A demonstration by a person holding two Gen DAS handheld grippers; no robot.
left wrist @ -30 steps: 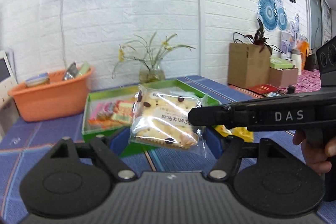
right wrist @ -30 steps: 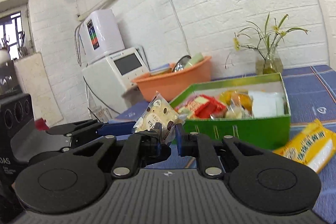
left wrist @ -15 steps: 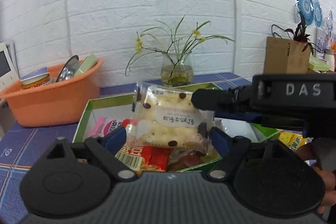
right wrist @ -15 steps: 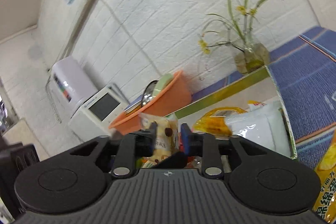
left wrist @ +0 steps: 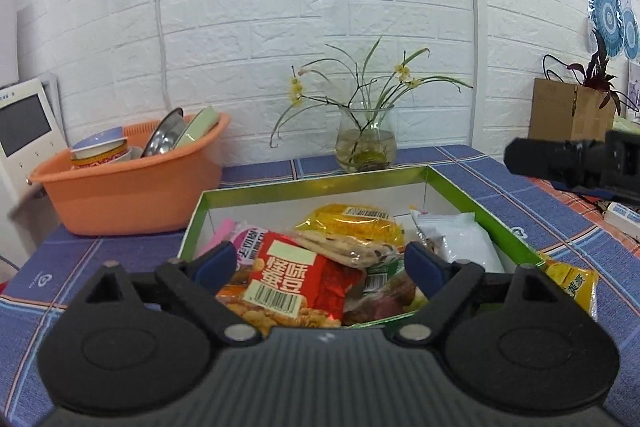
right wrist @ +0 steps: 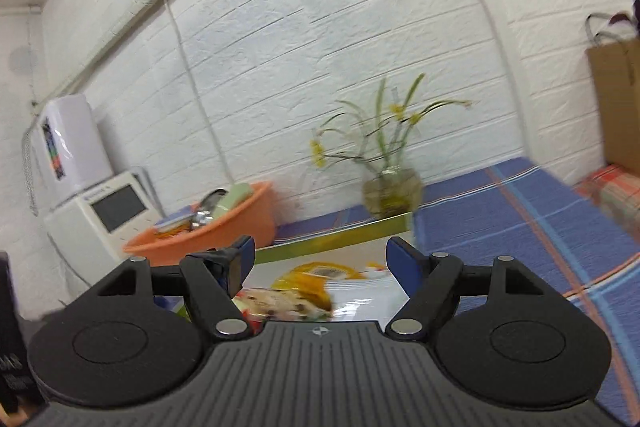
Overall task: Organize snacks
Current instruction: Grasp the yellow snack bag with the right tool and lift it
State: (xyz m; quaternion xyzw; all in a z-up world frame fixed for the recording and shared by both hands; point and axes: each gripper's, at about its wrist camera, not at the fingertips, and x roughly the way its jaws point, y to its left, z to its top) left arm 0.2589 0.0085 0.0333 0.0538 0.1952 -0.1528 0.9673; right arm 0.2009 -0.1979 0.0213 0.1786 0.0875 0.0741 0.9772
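Snacks sit piled in the green box (left wrist: 486,213) at the middle of the table (left wrist: 532,207); cookie pack (left wrist: 344,247) now lies on top of the pile, across the red peanut bag (left wrist: 292,283), yellow pack (left wrist: 352,225) and white pack (left wrist: 464,239) behind it. Our left tool (left wrist: 320,261) is spread, jaws just been opening, nothing pinched, pads hanging over the near rim of the box. Our right tool (right wrist: 320,259) is spread wide too, jaws just been opening, nothing between them; cookie pack (right wrist: 280,301) shows blurred below it, inside the box. One more yellow pack (left wrist: 572,285) is still out on the table, touching the box's right wall near its near corner. Risks as we judge them: cookie pack rests loose on a heaped, slippery pile, so a bump from either tool pulling out could slide it over the low near rim. Tools are close together, so reaching for the outside pack could clip the box wall and shift it.
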